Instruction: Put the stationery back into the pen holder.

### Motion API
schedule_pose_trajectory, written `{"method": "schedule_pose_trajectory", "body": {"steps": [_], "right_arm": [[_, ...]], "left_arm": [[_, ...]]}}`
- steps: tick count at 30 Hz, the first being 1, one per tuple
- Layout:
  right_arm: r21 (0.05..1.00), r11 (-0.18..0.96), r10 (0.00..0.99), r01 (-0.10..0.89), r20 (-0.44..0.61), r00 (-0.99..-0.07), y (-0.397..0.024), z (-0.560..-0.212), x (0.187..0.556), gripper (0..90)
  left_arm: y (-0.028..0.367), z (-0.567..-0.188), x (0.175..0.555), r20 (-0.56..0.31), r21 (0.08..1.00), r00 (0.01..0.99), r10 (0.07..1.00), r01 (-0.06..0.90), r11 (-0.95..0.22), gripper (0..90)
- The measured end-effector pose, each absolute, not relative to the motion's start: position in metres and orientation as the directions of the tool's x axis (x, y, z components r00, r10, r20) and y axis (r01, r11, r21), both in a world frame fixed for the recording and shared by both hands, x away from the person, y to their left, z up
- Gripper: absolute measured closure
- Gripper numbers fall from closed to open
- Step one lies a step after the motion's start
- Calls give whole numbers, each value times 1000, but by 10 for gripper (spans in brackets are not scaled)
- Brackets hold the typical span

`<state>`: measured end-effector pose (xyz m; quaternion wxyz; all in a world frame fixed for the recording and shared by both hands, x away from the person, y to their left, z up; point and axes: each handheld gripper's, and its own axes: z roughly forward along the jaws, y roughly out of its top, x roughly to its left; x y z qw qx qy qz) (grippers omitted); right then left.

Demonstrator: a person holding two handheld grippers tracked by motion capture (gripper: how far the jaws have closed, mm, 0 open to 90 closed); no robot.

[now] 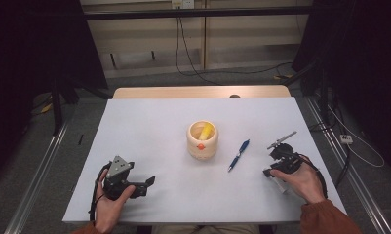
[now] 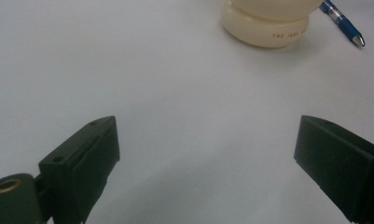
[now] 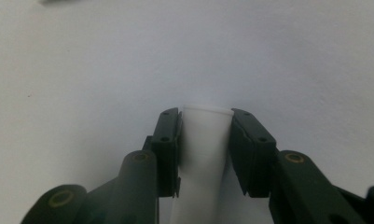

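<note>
White tube-like thing [image 3: 205,140], plain and cylindrical with a flat rim at its far end, sits between the jaws of the right hand-held gripper [image 3: 205,133]; what exactly it is cannot be told from its blurred surface; both pads lie against its sides, so the jaws stand narrow and grip it, low over the white worktop [image 3: 82,70]. From the high view the right hand-held gripper [image 1: 281,165] is at the near right of the worktop [image 1: 149,126], held in the person's right hand [image 1: 300,183], with a pale piece showing under that hand; a thin grey rod juts from the top of this gripper toward the far right. Just to its left lies a blue pen [image 1: 238,155], slanted, apart from the gripper; further left, near the middle of the worktop, stands a cream round pot [image 1: 202,140] with something yellow inside and a small orange mark on its front. The left hand-held gripper [image 1: 146,184] rests at the near left in the left hand [image 1: 110,204], well apart from the pot; its own view shows its jaws spread wide with bare worktop between them, the pot's base [image 2: 266,28] and the pen's tip [image 2: 345,23] ahead.
</note>
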<state>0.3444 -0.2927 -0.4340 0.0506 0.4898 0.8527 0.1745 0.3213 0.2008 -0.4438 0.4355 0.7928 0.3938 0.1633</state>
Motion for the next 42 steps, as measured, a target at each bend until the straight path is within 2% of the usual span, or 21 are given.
{"method": "schedule_pose_trajectory", "body": {"steps": [12, 28, 42], "right_arm": [[392, 433, 860, 812, 90, -502, -296, -432, 343, 681], [579, 321, 886, 749, 95, -453, -302, -419, 339, 681], [713, 289, 837, 638, 135, -531, -293, -417, 335, 681]], "left_arm": [[201, -444, 322, -81, 815, 638, 766, 485, -318, 68], [200, -445, 322, -103, 816, 647, 755, 490, -308, 68], [201, -445, 323, -106, 816, 649, 754, 490, -307, 68]]}}
